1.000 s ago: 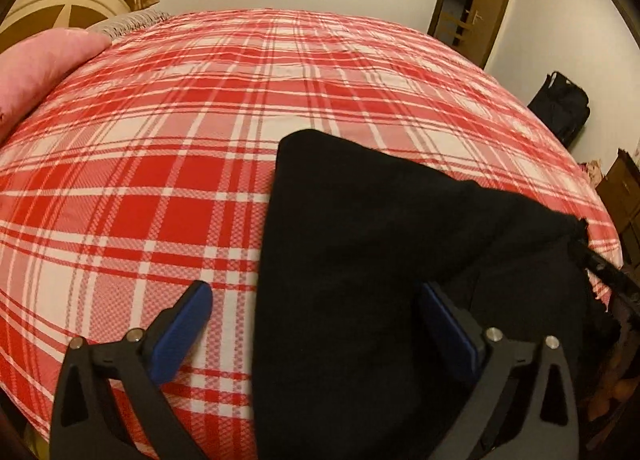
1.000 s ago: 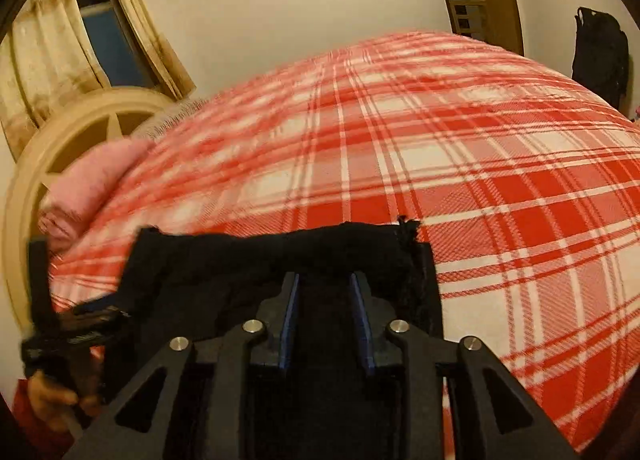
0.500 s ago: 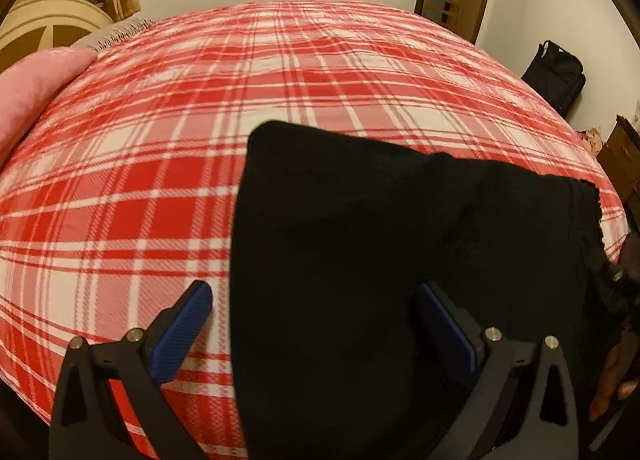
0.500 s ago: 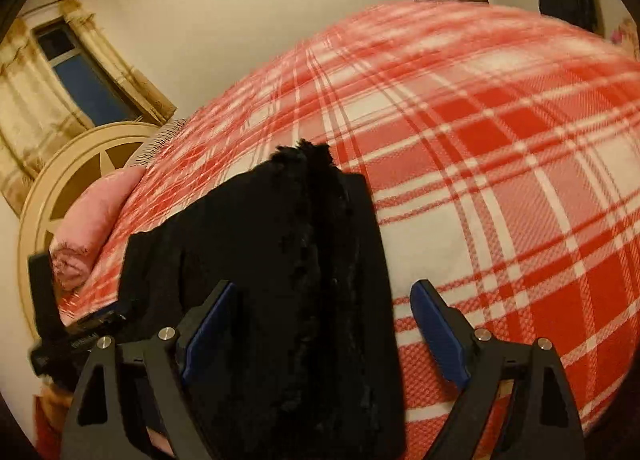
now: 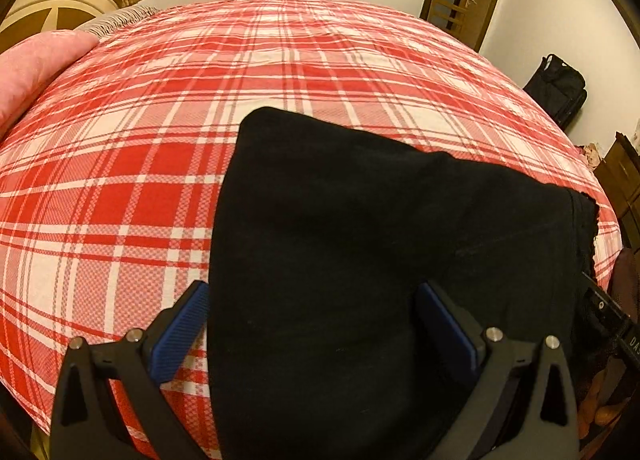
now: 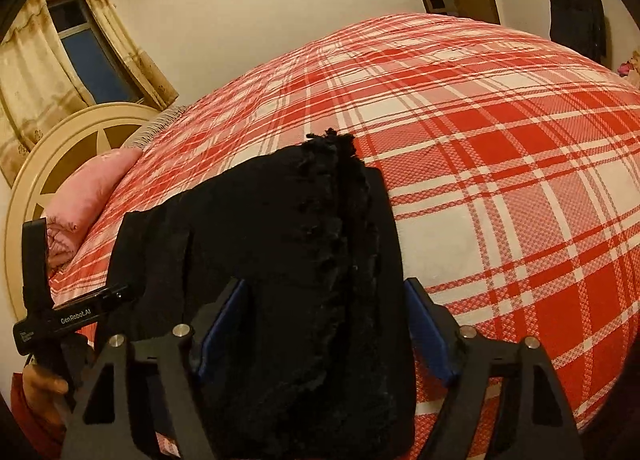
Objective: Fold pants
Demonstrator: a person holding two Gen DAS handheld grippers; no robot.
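**Both grippers let go; the folded pants lie at the near edge of the bed**

The black pants (image 5: 360, 260) lie in a folded stack on the red plaid bedspread (image 5: 160, 164), filling the 4-to-6 o'clock part of the left wrist view and the 6-to-9 o'clock part of the right wrist view. The left gripper (image 5: 316, 330) is spread wide, one finger over the bedspread and the other over the cloth, holding nothing. The right gripper (image 6: 326, 328) is equally wide, its fingers either side of the frayed hems (image 6: 340, 196), also holding nothing.

The stack sits close to the bed's near edge, and its lower end runs out of view, so I cannot tell how much overhangs; if much does, the weight could drag the fold off. A blue pad (image 6: 222, 324) brushing the loose hem fringe on withdrawal could snag it and peel the top layer open. Any further fold needs both corners taken evenly, or the layers will skew.

A second ago the right gripper was pinched on the cloth near the hems; half a second ago it had opened. The left gripper has been wide throughout, and the pants have settled flatter.
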